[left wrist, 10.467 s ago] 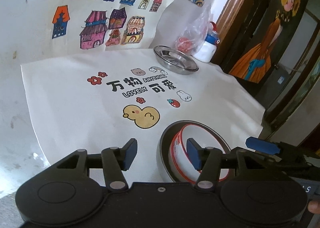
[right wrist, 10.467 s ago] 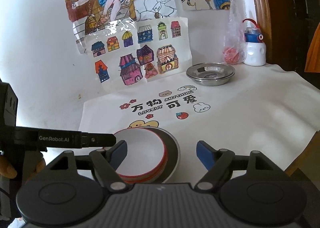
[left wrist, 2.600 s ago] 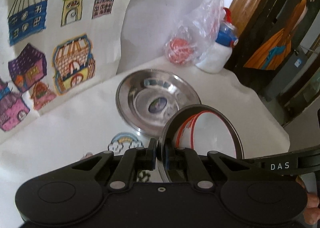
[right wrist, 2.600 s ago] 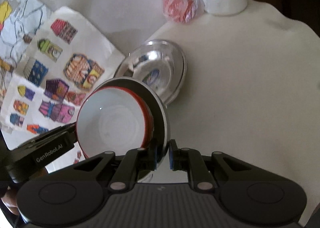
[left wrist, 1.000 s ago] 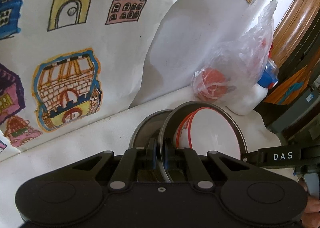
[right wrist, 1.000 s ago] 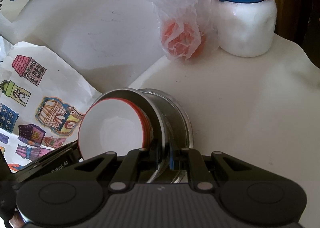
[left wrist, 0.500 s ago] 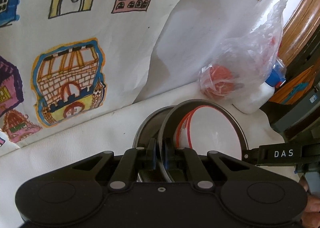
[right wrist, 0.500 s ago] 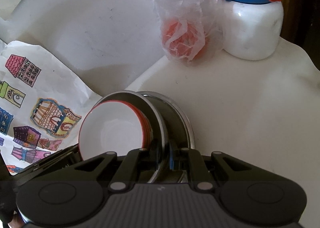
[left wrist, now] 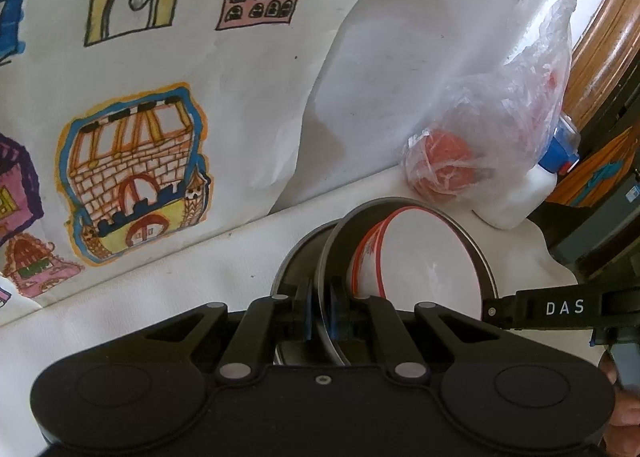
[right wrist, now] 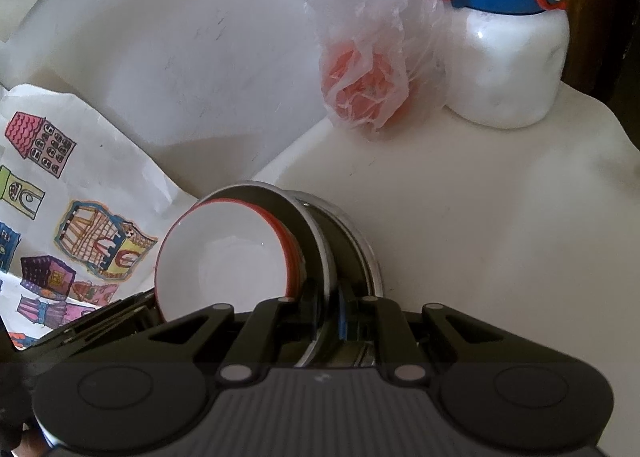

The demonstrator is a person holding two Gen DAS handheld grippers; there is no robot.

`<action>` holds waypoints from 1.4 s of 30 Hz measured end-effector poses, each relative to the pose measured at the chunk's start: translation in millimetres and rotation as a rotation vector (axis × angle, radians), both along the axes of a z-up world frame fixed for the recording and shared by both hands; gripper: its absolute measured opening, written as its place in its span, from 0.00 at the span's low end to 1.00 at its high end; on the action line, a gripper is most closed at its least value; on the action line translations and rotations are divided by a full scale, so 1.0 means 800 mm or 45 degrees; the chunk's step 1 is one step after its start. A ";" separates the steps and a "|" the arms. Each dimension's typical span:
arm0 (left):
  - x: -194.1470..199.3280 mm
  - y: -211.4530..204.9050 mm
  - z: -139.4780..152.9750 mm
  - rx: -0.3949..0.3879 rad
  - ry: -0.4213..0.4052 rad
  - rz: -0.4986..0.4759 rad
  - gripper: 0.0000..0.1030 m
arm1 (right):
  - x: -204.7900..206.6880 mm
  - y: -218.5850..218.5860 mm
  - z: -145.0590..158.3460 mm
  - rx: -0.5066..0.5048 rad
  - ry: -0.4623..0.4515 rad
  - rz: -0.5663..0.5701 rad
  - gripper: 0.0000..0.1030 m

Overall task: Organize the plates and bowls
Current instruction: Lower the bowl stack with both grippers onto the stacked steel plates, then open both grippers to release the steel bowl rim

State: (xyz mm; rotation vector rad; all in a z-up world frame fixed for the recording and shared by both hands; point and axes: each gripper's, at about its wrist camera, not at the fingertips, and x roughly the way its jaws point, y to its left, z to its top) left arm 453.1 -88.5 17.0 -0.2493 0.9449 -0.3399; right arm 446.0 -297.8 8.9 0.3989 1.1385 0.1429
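A steel plate (left wrist: 340,233) carries a white bowl with a red rim (left wrist: 428,257), and both grippers hold it by opposite edges. My left gripper (left wrist: 320,311) is shut on the plate's near rim in the left wrist view. My right gripper (right wrist: 328,317) is shut on the same steel plate (right wrist: 310,233) in the right wrist view, where the red-rimmed bowl (right wrist: 224,261) sits to the left. Directly under it lies a second steel plate (right wrist: 360,253), also seen as a dark edge (left wrist: 292,261) in the left wrist view. Whether the two plates touch I cannot tell.
A clear plastic bag with a red item (right wrist: 368,89) and a white bottle with a blue lid (right wrist: 508,57) stand just behind the plates by the wall. Drawings of houses (left wrist: 136,169) lean on the wall at left. The table's edge (right wrist: 624,137) falls off at right.
The held plate with the bowl has crept slightly nearer the bag and bottle over the second plate. Both grips are unchanged.
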 end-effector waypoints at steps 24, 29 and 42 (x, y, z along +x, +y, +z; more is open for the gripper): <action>-0.003 0.005 -0.003 -0.021 0.001 -0.011 0.11 | -0.013 -0.009 -0.003 0.028 -0.073 -0.028 0.12; -0.014 0.002 0.004 0.045 -0.039 -0.019 0.16 | -0.016 -0.008 -0.001 0.024 -0.070 -0.047 0.12; -0.035 0.012 0.023 0.174 -0.078 0.061 0.64 | -0.051 -0.033 0.013 0.019 -0.151 -0.168 0.59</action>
